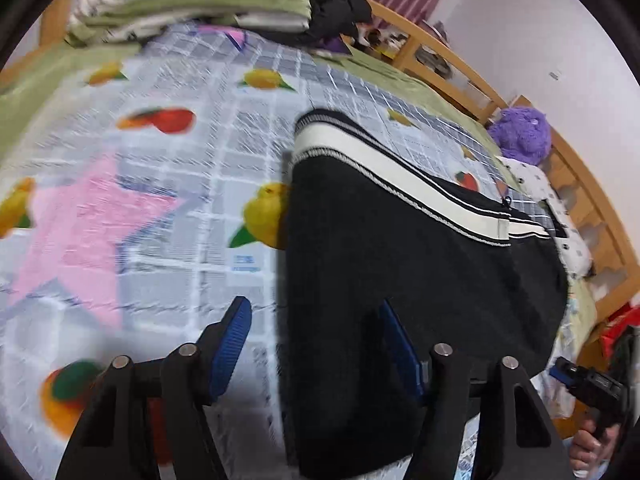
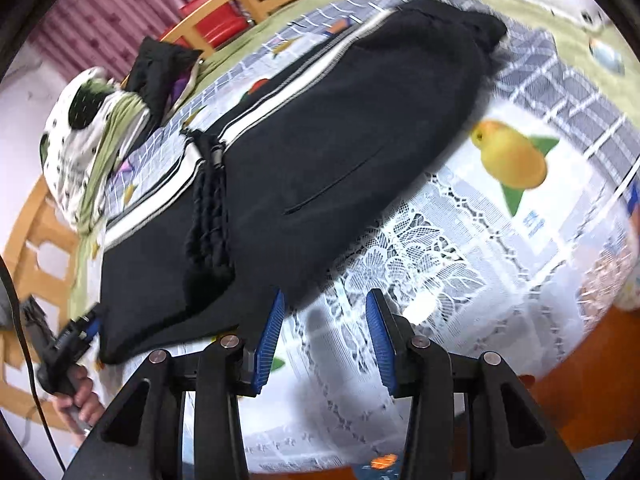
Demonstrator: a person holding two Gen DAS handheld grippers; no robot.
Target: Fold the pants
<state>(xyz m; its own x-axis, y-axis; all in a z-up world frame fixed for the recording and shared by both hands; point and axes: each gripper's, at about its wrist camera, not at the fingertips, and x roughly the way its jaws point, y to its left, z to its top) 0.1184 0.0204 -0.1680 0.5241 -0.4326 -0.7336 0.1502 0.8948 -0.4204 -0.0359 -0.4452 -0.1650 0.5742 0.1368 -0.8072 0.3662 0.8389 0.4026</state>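
Black pants point(image 1: 400, 264) with a white side stripe lie folded on the fruit-print bedspread point(image 1: 168, 184). My left gripper point(image 1: 316, 312) is open and empty, its left finger over the bedspread and its right finger point(image 1: 396, 340) over the pants' near edge. In the right wrist view the pants point(image 2: 328, 140) stretch away with the gathered waistband folded on top. My right gripper point(image 2: 324, 308) is open and empty just off the pants' near corner, above white lace. Each gripper shows at the edge of the other's view, the right point(image 1: 576, 376) and the left point(image 2: 76, 336).
Folded green-and-white bedding point(image 1: 192, 0) and dark clothes point(image 1: 336, 4) lie at the bed's head. A wooden bed frame point(image 1: 452, 60) runs along the far side with a purple plush point(image 1: 520, 130). A red chair point(image 2: 212, 16) stands beyond the bed.
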